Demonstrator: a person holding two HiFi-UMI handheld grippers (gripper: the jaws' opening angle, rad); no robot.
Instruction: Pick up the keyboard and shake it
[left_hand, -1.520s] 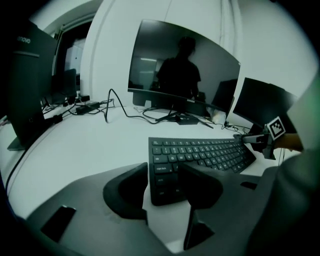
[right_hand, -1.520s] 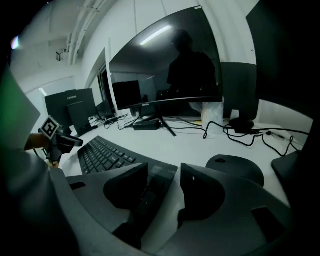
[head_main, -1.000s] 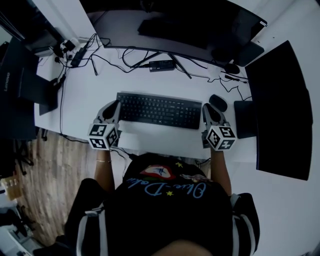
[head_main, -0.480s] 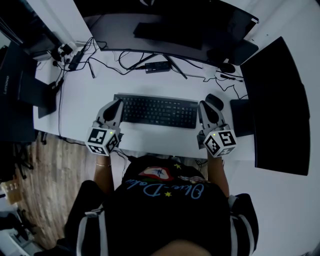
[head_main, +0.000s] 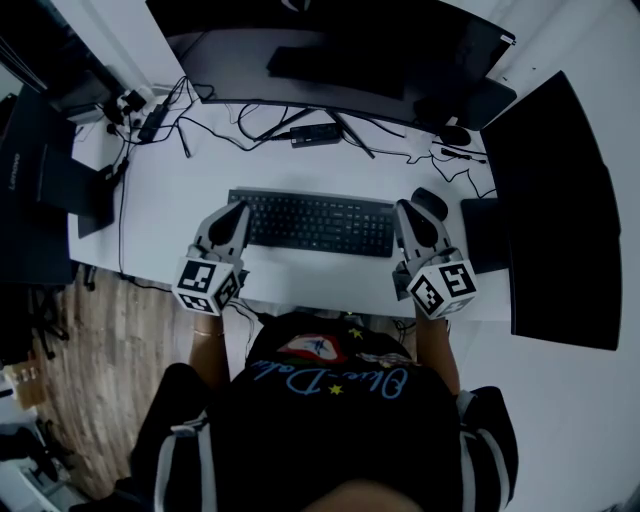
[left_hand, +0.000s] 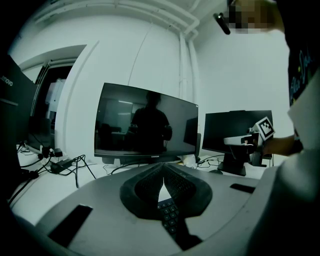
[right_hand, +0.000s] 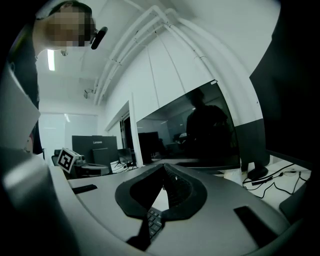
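The black keyboard lies flat on the white desk in front of me. My left gripper rests at its left end, and my right gripper at its right end, both pointing away from me. In the left gripper view the jaws meet at their tips, with keys of the keyboard showing through the gap below them. The right gripper view is alike: the jaws are shut tip to tip, with the keyboard's keys low in the gap. I see nothing pinched between either pair of pads.
A black mouse sits just right of the keyboard, close to my right gripper. A wide curved monitor stands behind, with cables and a small black box under it. A second dark screen is at the right, a laptop at the left.
Both grippers have edged slightly inward along the keyboard's ends and tilted a little. The keyboard lies in the same place on the desk. The head view has shifted slightly.
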